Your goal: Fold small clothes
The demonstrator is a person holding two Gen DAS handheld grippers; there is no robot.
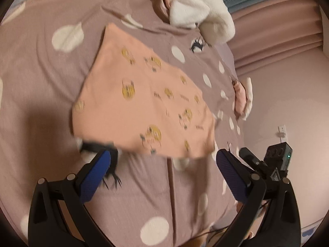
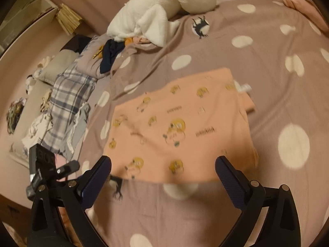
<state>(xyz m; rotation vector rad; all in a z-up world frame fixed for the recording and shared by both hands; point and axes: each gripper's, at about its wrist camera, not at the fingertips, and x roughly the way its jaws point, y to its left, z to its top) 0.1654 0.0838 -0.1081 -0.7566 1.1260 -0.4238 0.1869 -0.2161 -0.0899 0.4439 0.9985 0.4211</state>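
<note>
A small peach garment (image 1: 141, 100) with yellow cartoon prints lies folded flat on the mauve polka-dot bedspread (image 1: 41, 72). In the left wrist view my left gripper (image 1: 163, 157) stands open just short of the garment's near edge, blue pads wide apart, nothing between them. The right wrist view shows the same peach garment (image 2: 181, 127) with a folded sleeve part sticking out at its right side. My right gripper (image 2: 163, 162) is open at the garment's near hem, with no cloth pinched. The other gripper's black body (image 1: 275, 160) shows at the right of the left wrist view.
A white fluffy plush (image 2: 164, 10) lies at the far side of the bedspread (image 2: 267, 51), beside dark and pink clothes (image 2: 112, 53). A plaid cloth (image 2: 67, 100) and other laundry hang off the bed's left edge. A pink-and-white bundle (image 1: 242, 96) rests at the right edge.
</note>
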